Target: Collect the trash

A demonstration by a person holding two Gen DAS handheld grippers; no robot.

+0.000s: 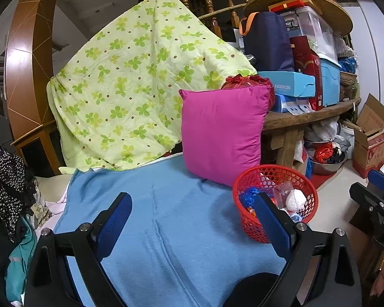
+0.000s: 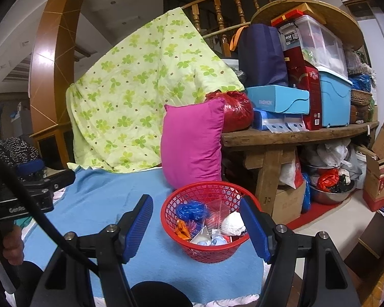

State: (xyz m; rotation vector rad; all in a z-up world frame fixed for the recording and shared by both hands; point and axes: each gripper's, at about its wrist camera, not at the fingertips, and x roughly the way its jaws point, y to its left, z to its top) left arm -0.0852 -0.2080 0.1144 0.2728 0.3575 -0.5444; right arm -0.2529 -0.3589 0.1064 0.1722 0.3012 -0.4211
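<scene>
A red mesh basket stands on the blue blanket, in front of a pink pillow. Inside it lie a blue plastic bag, a white crumpled wad, an orange wrapper and a clear plastic piece. My right gripper is open just short of the basket, its blue pads wide apart and touching nothing. In the left wrist view the basket sits to the right. My left gripper hangs open over bare blanket, holding nothing.
A green clover quilt drapes over the back. A wooden bench at right carries boxes, a navy bag and a red plastic bag. Bowls, bags and cardboard boxes crowd the floor beneath. Clothes pile up at left.
</scene>
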